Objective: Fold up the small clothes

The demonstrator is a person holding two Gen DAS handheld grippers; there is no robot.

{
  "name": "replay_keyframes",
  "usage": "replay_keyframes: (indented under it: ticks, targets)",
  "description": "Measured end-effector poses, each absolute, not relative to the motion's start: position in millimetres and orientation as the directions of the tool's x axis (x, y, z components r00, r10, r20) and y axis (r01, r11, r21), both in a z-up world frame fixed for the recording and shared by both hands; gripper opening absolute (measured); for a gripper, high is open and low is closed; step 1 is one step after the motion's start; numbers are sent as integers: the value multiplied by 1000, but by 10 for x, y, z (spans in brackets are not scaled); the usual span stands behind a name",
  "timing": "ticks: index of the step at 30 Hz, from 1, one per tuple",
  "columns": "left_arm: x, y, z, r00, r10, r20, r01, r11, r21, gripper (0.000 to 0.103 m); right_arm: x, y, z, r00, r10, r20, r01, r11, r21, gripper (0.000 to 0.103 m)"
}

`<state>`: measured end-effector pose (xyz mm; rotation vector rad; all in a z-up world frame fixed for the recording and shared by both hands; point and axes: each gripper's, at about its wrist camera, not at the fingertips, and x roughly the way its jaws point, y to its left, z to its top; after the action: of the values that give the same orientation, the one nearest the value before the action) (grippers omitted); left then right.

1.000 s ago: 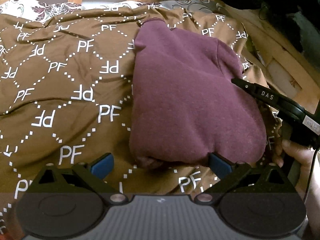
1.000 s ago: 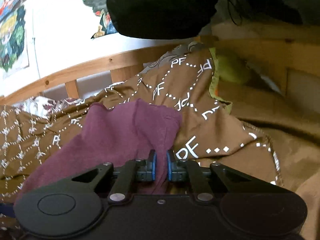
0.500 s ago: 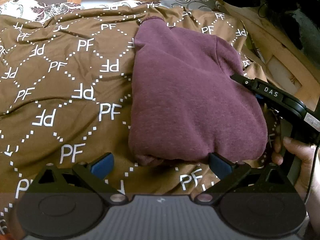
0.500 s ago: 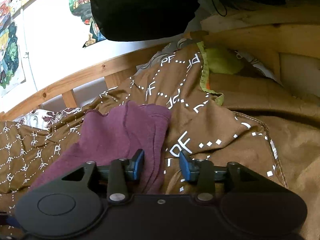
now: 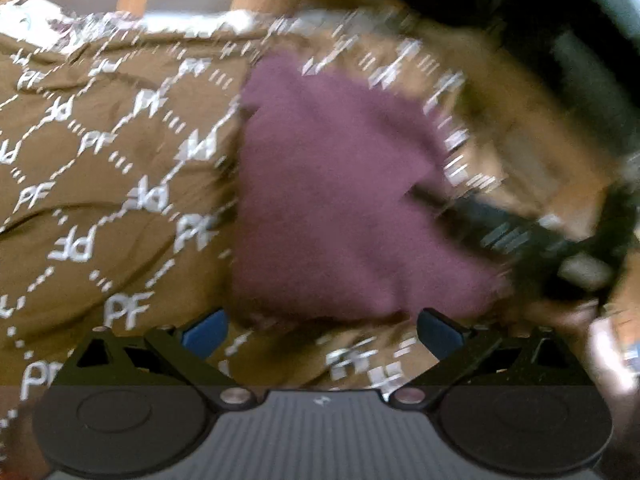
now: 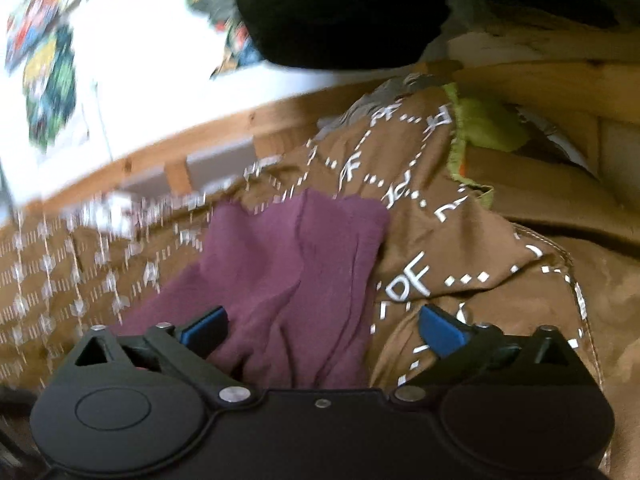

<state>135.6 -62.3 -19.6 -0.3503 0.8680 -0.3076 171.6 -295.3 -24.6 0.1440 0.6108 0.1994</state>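
Observation:
A folded maroon garment lies on the brown "PF" bedspread. My left gripper is open, its blue pads just short of the garment's near edge with nothing pressed between them. In the right wrist view the same maroon garment shows its layered right edge. My right gripper is opening, its jaws wide; the garment's edge lies loose between the pads, touched by neither. In the left wrist view the right gripper appears as a dark blurred bar at the garment's right side.
A wooden bed rail runs behind the bedspread, with a white wall and colourful posters above. A green cloth sits at the far right. A hand holds the right gripper. A dark mass hangs overhead.
My right gripper went from shut on the garment's right edge to wide open, letting the cloth go. Both views now blur with a slight turn; the garment stays folded in place.

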Motion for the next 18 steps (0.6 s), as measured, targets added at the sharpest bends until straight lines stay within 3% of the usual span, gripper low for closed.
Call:
replay_keyframes:
  ticks: [5, 10, 13, 18]
  targets:
    - [1312, -521, 7, 724, -339, -601, 110, 917, -384, 102, 1681, -2851, -273, 798, 163, -580, -170, 985, 44, 102]
    - [1588, -412, -94, 703, -255, -664, -4, 932, -363, 102, 1658, -2851, -292, 807, 73, -586, -141, 987, -71, 102]
    - [1703, -337, -261, 657, -292, -695, -21, 914, -404, 103, 1633, -2851, -296, 816, 33, -578, -121, 986, -115, 102]
    - [1704, -342, -449, 639, -297, -710, -26, 914, -405, 103, 1601, -2904, -285, 829, 62, -556, -129, 988, -82, 102]
